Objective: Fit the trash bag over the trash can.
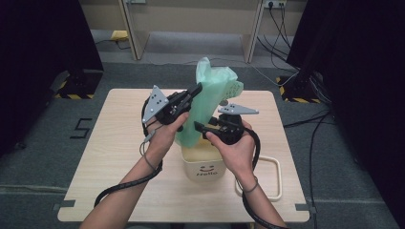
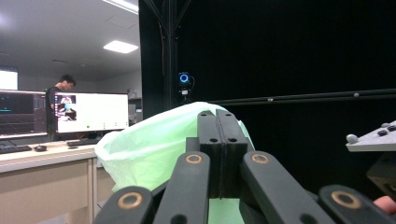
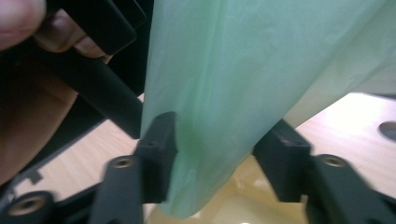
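Note:
A pale green plastic bag [image 1: 212, 90] stands raised over a small cream bin [image 1: 206, 168] marked "Hello" at the middle of the table. My left gripper [image 1: 195, 90] reaches the bag's left side from the left. In the left gripper view its jaws [image 2: 218, 126] are pressed together with the bag [image 2: 149, 144] bulging behind and below them. My right gripper [image 1: 200, 128] is at the bag's lower part, just above the bin. In the right gripper view the bag [image 3: 243, 70] hangs between its parted jaws [image 3: 219, 149] into the bin [image 3: 233, 207]; the left pad [image 3: 161, 140] touches the film.
A cream loop-shaped frame [image 1: 270, 176] lies on the wooden table [image 1: 110, 157] right of the bin. Dark curtains flank the table, and cables run over the floor at the right. The left gripper view shows a desk with monitors [image 2: 91, 112] and a person far off.

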